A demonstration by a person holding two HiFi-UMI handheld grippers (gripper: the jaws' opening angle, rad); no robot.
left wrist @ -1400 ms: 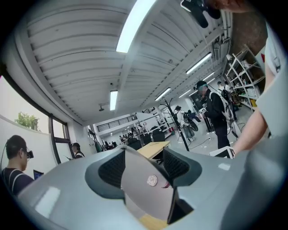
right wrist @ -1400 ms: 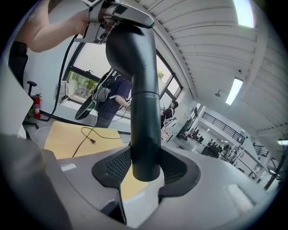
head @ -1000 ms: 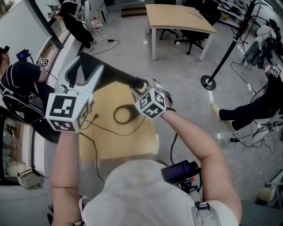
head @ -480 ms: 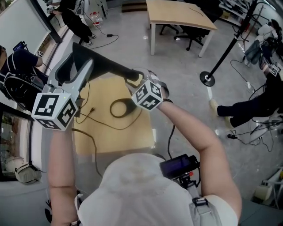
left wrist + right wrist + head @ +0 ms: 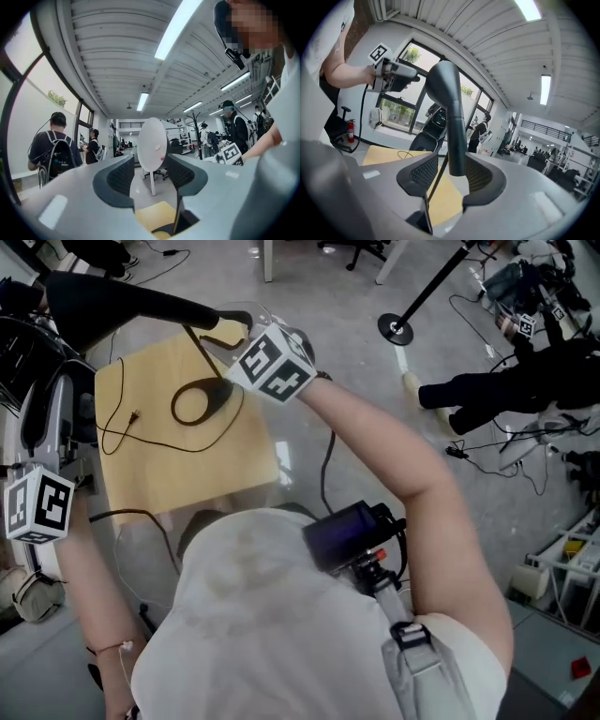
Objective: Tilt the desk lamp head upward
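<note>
Desk lamp stands on a small wooden table [image 5: 178, 474], upper left of head view. Ring-shaped lamp base [image 5: 221, 392] sits on the tabletop. Thin lamp arm [image 5: 202, 352] rises from it to the black lamp head [image 5: 122, 304], which stretches leftward along the top of the frame, wide end at far left.

Right gripper [image 5: 236, 329] is at the head's narrow end, above the base. In right gripper view the dark tubular end hangs down between the jaws. Jaws have just been closing around it. Tube lies against or just beside the pad at frame right; clear gap shows to the pad at frame left, so no clamp seen.

Left gripper [image 5: 151, 164] sits at left edge of head view, below the head's wide end. In left gripper view its jaws stand apart, having just closed a little. The head's white oval face shows in the gap, pads not touching it. Cannot tell whether it lies between the jaws or beyond the tips
</note>
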